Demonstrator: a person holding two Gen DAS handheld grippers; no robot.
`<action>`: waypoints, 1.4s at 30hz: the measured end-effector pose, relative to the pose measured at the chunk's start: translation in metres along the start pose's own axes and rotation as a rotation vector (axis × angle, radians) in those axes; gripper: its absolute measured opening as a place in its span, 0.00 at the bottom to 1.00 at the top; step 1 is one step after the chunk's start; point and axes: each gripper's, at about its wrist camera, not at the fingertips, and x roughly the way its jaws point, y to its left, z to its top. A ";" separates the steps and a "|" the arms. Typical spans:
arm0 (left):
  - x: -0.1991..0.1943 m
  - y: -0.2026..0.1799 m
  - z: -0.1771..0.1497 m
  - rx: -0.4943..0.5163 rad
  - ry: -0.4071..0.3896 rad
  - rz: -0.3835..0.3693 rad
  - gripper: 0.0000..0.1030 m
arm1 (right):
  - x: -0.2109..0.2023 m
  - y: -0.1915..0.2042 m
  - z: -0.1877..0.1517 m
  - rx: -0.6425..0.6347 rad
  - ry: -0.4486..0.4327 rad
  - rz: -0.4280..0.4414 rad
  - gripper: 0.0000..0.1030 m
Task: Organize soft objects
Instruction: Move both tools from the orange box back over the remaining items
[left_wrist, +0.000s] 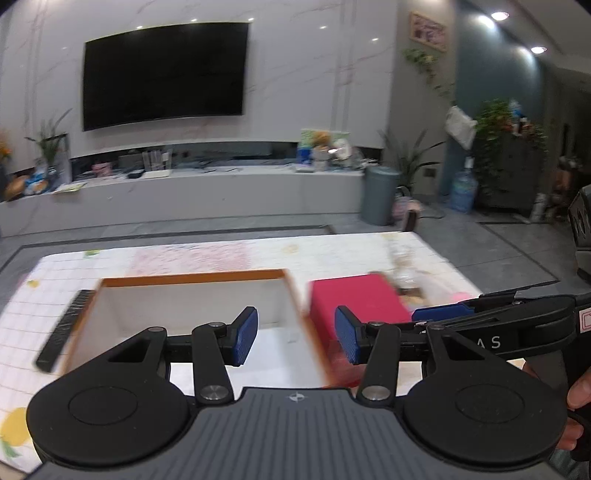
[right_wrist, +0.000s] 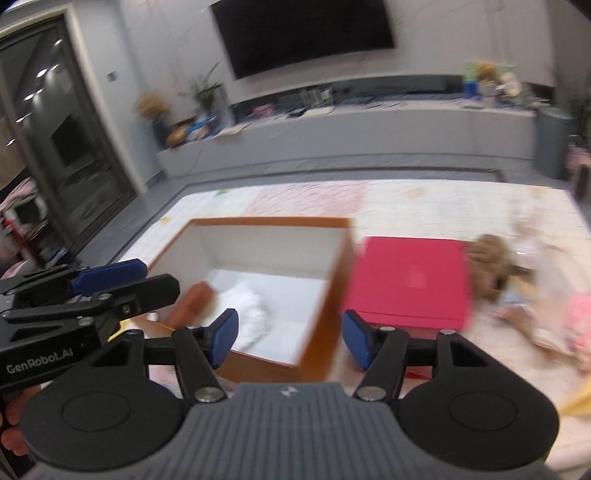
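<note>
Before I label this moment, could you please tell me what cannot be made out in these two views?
- Left wrist view: floor of the orange-rimmed white box, hidden by its near wall and the open left gripper.
- Right wrist view: the white soft item inside is motion-blurred and partly behind the open right gripper.
- Right wrist view: brown plush toy beside the flat pink box, too smeared to identify.

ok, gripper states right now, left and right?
Left gripper: open, holding nothing.
Right gripper: open, holding nothing.
</note>
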 end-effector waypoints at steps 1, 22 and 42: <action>0.003 -0.007 -0.002 0.001 -0.007 -0.023 0.54 | -0.007 -0.006 -0.002 0.003 -0.010 -0.020 0.61; 0.117 -0.157 -0.038 0.183 0.191 -0.319 0.54 | -0.083 -0.214 -0.074 0.191 0.034 -0.498 0.74; 0.207 -0.195 -0.035 0.167 0.325 -0.286 0.54 | 0.003 -0.304 -0.066 0.228 0.187 -0.389 0.71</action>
